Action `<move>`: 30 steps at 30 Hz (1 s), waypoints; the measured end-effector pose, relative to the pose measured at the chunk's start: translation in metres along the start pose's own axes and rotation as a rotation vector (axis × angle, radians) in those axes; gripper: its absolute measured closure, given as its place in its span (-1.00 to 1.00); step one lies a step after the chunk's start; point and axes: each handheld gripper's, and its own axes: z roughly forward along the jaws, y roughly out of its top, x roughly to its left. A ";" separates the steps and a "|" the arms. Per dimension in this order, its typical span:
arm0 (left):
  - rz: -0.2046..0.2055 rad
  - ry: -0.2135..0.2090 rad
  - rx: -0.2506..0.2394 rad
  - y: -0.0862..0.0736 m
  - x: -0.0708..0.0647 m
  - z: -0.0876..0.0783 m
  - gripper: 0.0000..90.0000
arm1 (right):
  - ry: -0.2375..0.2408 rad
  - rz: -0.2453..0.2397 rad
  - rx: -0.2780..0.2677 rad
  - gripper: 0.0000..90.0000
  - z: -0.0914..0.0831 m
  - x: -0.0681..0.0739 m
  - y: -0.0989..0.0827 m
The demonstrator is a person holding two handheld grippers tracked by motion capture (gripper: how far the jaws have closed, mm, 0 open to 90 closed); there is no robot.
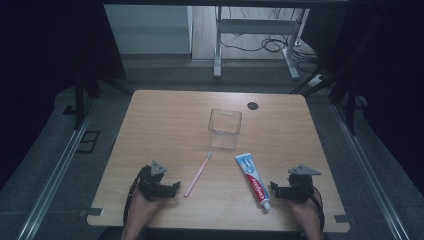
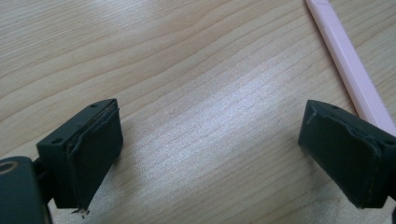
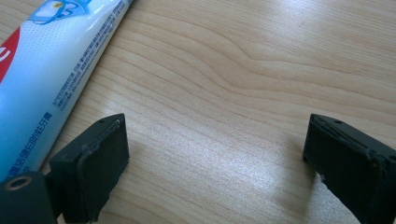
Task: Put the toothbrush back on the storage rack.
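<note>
resting beside toothbrush (image 1: 198,174), toothpaste (image 1: 253,180)

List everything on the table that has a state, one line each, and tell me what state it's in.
Left gripper: open, nothing between its fingers.
Right gripper: open, nothing between its fingers.
Pink toothbrush: lying flat, bristle end toward the box.
Toothpaste tube: lying flat, cap on, cap end toward the person.
Clear plastic box: upright, open top, empty.

table (image 1: 165,125): light wood grain, satin | toothbrush (image 1: 197,175): pink matt plastic | toothpaste tube (image 1: 254,181): glossy | box (image 1: 225,128): clear plastic
</note>
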 end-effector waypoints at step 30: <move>0.024 -0.075 -0.034 0.027 -0.020 -0.003 -0.45 | 0.004 0.000 0.001 -0.86 0.001 0.001 0.001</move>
